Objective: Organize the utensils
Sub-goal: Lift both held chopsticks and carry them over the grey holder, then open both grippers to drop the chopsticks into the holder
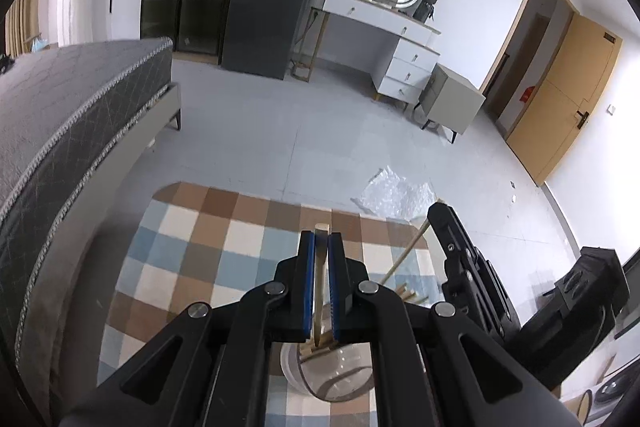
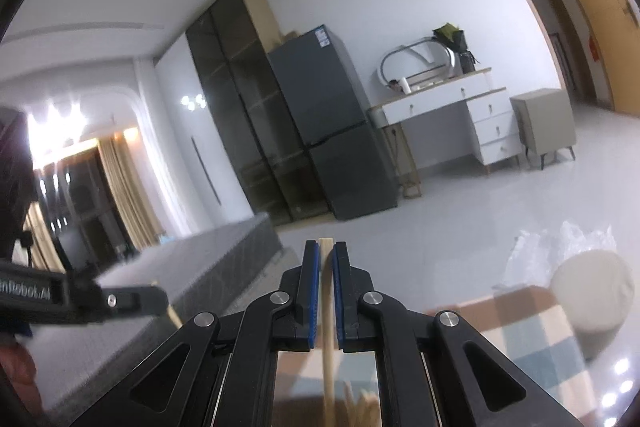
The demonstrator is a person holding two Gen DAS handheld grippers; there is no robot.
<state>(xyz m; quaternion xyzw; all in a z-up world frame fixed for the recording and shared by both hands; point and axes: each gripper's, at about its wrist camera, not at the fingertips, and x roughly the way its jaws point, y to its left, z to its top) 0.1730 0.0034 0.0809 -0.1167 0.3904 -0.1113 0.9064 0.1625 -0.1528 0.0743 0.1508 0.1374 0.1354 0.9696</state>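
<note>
Left gripper (image 1: pixel 322 239) jaws clamped on chopstick (image 1: pixel 319 291), lower end in glass jar (image 1: pixel 332 371) at 6 o'clock. Right gripper (image 2: pixel 327 249) pinches second stick (image 2: pixel 328 355). Risk: angled tip catches rim, jar tips on checked rug (image 1: pixel 192 227).

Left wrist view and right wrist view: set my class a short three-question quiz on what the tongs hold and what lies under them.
1. True or false: the left tongs are shut on a wooden stick.
2. What stands below the left tongs? A) clear cup B) metal pan C) basket
3. Fill in: the right tongs grip a wooden ____.

Key: 1 true; 2 A; 3 stick.
</note>
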